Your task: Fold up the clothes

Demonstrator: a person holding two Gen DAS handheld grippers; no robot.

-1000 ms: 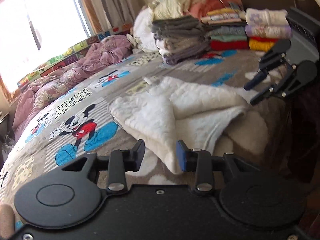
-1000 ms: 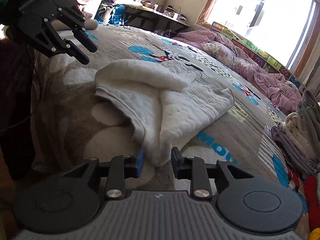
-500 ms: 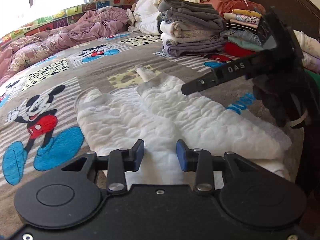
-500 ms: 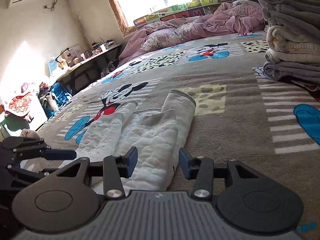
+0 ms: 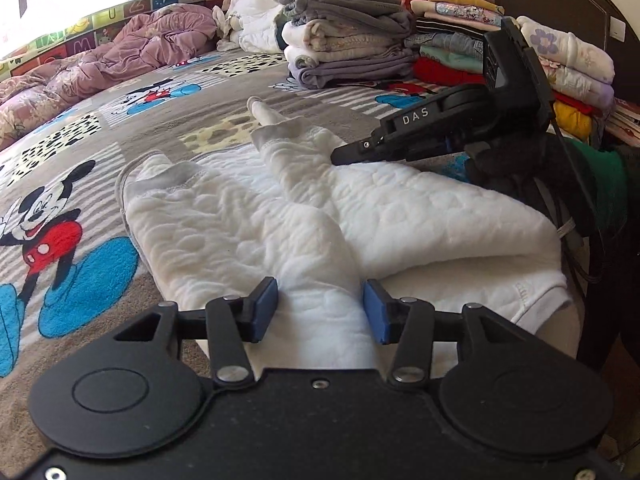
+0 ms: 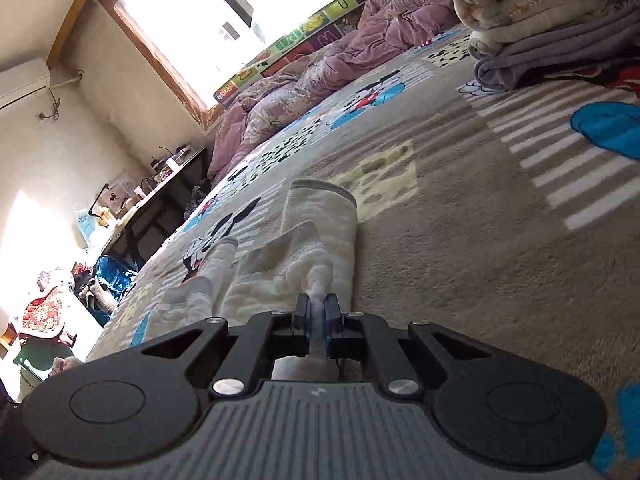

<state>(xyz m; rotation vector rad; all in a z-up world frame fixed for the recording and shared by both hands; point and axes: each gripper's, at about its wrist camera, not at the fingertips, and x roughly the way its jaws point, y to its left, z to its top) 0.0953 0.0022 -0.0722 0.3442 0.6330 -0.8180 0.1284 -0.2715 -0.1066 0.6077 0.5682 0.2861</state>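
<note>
Sunlit window, wall unit, perhaps air conditioner.

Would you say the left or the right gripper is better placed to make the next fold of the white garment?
Right, probably. The right gripper is shut on the white garment, so it could carry that part over. The left gripper is open, its fingers either side of the cloth, gripping nothing.

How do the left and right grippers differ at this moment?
The left gripper is open, its blue fingers spread over the white garment; the right gripper is shut, pinching a fold of it. The left sits at the garment's near edge; the right reaches in from the side near the sleeves. Both are black with blue pads.
</note>
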